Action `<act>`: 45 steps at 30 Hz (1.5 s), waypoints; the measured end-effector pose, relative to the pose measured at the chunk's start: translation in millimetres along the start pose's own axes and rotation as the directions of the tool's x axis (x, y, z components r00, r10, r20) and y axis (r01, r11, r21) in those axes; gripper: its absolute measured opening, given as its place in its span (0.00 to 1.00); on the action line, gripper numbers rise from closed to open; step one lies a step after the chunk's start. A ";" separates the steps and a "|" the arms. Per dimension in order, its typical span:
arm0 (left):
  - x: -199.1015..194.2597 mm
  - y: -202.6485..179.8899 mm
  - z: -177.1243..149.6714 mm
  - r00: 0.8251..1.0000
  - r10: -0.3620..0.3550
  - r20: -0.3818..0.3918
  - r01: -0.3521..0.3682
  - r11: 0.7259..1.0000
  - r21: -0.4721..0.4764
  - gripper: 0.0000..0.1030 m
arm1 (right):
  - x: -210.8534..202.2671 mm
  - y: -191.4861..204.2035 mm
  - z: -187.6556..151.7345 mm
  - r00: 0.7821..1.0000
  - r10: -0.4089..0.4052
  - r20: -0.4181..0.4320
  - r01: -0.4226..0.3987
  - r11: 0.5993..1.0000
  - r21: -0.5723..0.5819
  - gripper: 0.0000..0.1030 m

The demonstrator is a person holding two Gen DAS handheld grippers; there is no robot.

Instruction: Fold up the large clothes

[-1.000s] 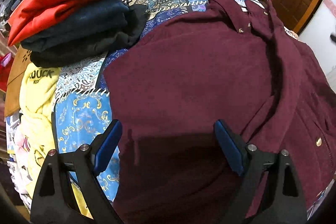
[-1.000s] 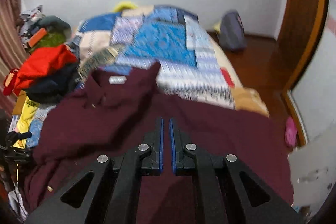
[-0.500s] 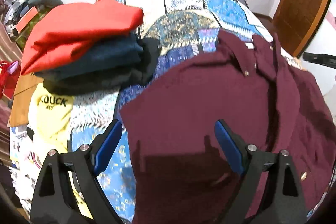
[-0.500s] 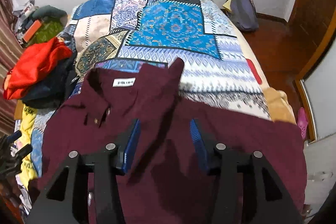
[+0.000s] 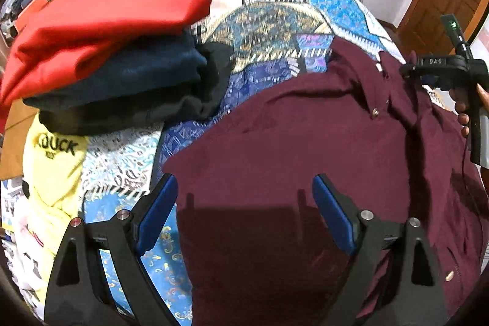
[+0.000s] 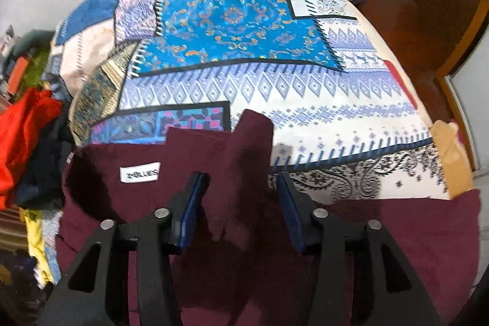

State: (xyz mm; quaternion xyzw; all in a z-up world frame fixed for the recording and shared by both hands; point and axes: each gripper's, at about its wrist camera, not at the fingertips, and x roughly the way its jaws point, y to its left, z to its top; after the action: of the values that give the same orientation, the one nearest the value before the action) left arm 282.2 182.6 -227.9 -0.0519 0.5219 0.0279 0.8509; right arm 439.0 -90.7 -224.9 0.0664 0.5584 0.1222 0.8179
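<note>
Maroon shirt point(image 5: 290, 148) lies spread on the patchwork bedspread point(image 5: 275, 20), filling the 3-to-6 o'clock part of the left wrist view. Its lower hem is cut off at the frame bottom and behind the gripper frame. Collar sits at about 1 o'clock, with one brass button point(image 5: 375, 112) visible on the placket; a second button shows near 5 o'clock.

Left gripper point(image 5: 244, 203): jaws wide apart, nothing between the pads, hovering over the shirt's left edge. Its shadow falls on the cloth, so contact cannot be judged.

Right gripper point(image 6: 241, 210): jaws closing, pads not yet pressing. A raised fold of the collar area stands between them; whether either pad touches it cannot be told, as the cloth there is slightly blurred. The neck label point(image 6: 139, 174) sits at 9 o'clock of the fingers; its print is only partly legible.

In the left wrist view the right gripper's body shows at 3 o'clock, with part of a hand point(image 5: 464, 109) on it, cut off by the frame edge.

Folded stack point(image 5: 116, 57) at 10 o'clock: red on top, navy, then black. A yellow garment point(image 5: 55, 161) below it is partly covered. Clutter at the far left rim is too distorted to identify.
</note>
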 end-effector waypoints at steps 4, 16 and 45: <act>8.3 -4.4 -4.1 1.000 -0.005 -0.028 0.006 1.000 0.011 0.87 | -22.6 5.0 -3.3 0.998 0.001 0.064 0.001 0.999 -0.035 0.22; -8.9 -48.9 -15.7 0.998 -0.053 -0.024 0.055 0.994 0.091 0.87 | -169.8 0.4 -24.8 0.929 0.104 0.356 -0.046 0.985 -0.167 0.16; -32.4 -104.1 -60.0 1.000 -0.023 -0.007 0.024 0.986 0.164 0.87 | -98.1 -133.6 -141.7 0.997 0.008 -0.073 -0.004 0.999 0.051 0.25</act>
State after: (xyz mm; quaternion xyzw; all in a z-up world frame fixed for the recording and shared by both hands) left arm 224.9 72.4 -219.8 0.0121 0.5240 -0.0256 0.8512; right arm 290.0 -249.9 -221.7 0.0843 0.5907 0.1126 0.7946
